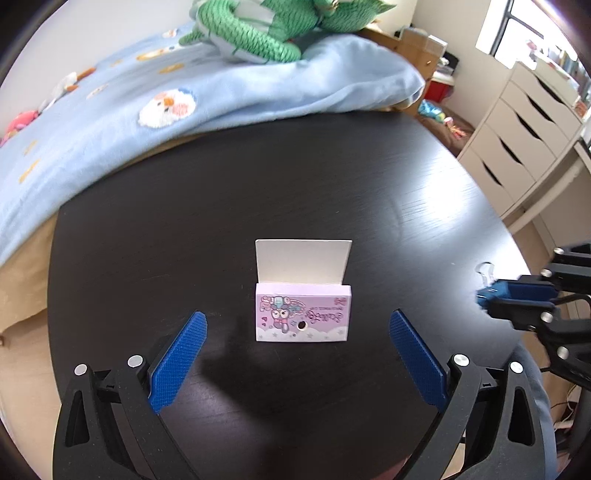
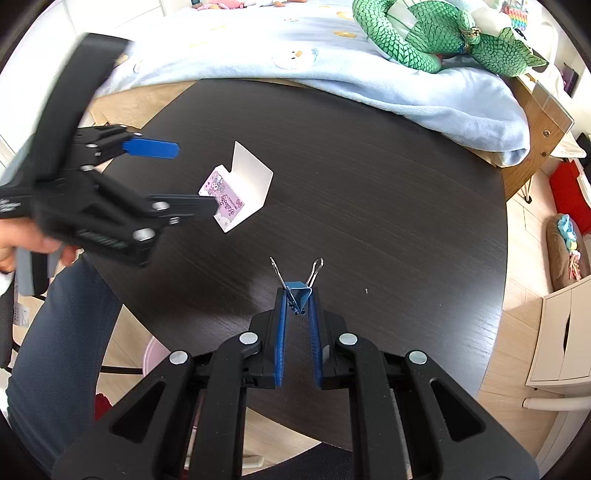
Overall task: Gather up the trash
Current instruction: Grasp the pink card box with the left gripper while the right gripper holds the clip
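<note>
A small pink cartoon-printed box with its white lid flap standing open sits on the dark round table. My left gripper is open, its blue fingers wide on either side of the box, just short of it. The box also shows in the right wrist view, with the left gripper in front of it. My right gripper is shut on a blue binder clip, held above the table; its wire handles point forward. The right gripper appears at the right edge of the left wrist view.
A bed with a light blue blanket and a green plush snake borders the table's far side. White drawers stand at the right. The person's leg is at the table's near left edge.
</note>
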